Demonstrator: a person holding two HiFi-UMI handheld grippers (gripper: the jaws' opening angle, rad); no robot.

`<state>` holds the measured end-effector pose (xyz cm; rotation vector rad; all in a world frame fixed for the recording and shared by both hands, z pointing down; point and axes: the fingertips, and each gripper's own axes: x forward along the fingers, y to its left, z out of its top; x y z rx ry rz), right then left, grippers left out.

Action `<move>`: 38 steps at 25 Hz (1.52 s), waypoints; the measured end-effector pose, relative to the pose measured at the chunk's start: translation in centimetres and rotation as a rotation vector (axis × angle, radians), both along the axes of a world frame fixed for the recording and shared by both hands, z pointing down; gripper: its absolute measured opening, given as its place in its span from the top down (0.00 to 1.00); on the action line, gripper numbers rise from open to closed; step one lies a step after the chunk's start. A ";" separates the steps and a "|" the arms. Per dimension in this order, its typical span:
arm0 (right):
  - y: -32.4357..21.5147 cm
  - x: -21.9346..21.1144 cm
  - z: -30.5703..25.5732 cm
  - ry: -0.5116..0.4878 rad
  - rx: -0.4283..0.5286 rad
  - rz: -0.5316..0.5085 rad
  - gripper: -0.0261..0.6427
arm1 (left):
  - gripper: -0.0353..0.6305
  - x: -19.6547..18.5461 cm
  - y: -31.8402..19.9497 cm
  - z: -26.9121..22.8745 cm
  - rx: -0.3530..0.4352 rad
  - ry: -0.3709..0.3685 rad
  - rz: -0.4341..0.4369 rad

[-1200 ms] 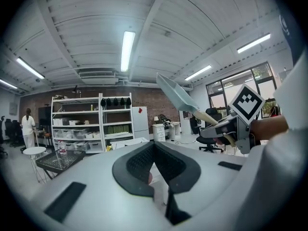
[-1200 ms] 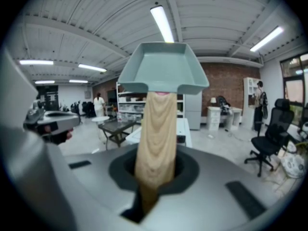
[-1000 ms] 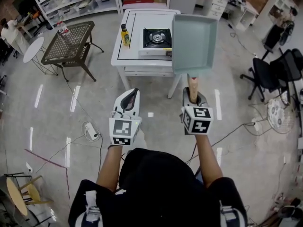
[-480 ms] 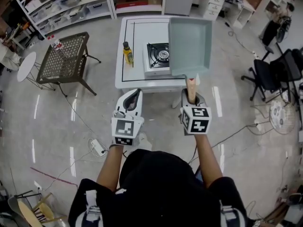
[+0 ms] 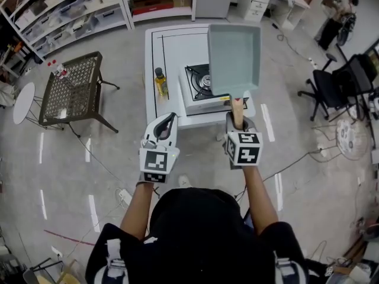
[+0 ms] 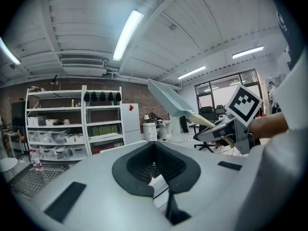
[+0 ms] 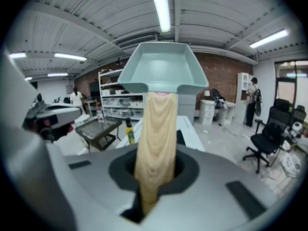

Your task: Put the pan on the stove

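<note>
Carry step: right gripper (image 5: 237, 118) clamped on the handle (image 7: 156, 134) of the pan (image 5: 234, 52), aloft just right of stove (image 5: 198, 83). Left gripper (image 5: 166, 122) closed, empty. Next: shift left, lower level.

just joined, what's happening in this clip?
A person holds a teal square pan up in the air by its wooden handle, clamped in the right gripper. The left gripper is shut and empty. The pan is not yet on the stove, which sits on the white table ahead beside an oil bottle.
</note>
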<state>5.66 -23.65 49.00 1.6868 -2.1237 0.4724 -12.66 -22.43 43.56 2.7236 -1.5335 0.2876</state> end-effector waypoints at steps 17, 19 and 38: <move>-7.3 0.2 6.4 0.089 -0.211 -0.034 0.89 | 0.91 -0.5 -6.5 2.8 -0.055 0.020 -0.047; -8.4 0.3 7.3 0.093 -0.236 -0.040 0.89 | 0.91 -0.5 -7.3 3.1 -0.054 0.002 -0.056; -11.7 0.9 17.5 0.135 -0.512 -0.079 0.89 | 0.91 0.6 -10.5 6.2 -0.113 -0.041 -0.098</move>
